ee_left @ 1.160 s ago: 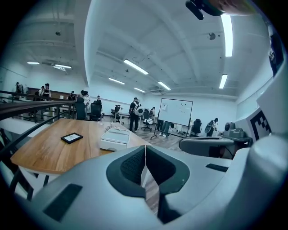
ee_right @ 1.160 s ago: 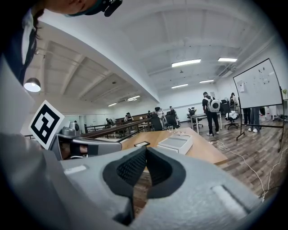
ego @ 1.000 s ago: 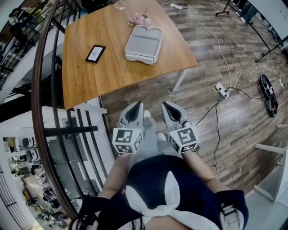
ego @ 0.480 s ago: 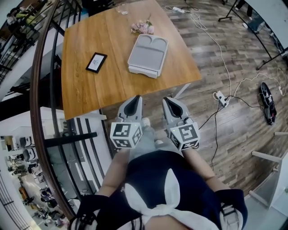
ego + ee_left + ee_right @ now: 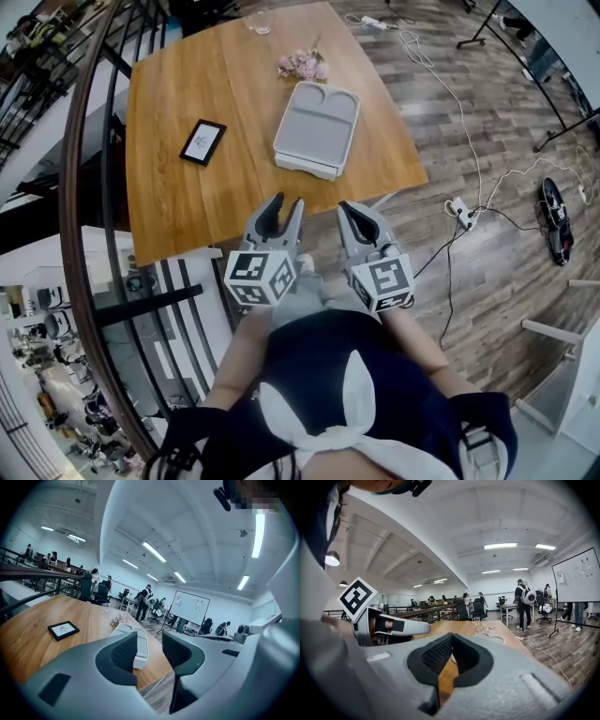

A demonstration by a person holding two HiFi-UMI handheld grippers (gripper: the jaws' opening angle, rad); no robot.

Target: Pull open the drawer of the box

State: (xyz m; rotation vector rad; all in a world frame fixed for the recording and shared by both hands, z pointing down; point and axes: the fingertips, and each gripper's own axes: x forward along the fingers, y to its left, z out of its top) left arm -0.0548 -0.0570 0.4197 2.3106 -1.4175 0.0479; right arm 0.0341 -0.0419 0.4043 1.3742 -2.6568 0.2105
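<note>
Left gripper [image 5: 284, 208] fingers are opening, empty; right gripper [image 5: 355, 215] fingers are resting together. Box [image 5: 317, 129] is appearing light, rigid, likely sliding on the worktop [image 5: 178, 202]; grasp its drawer front [image 5: 306, 168].

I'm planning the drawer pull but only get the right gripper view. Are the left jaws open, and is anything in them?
Observer: The left gripper has its jaws opening, with nothing between them.
Operator: Where does the box lie?
Observer: In the head view the box sits by the right edge of the table, ahead of both grippers and touched by neither.
Operator: Anything left of it?
Observer: A black frame lies flat there, apart from the box.
</note>
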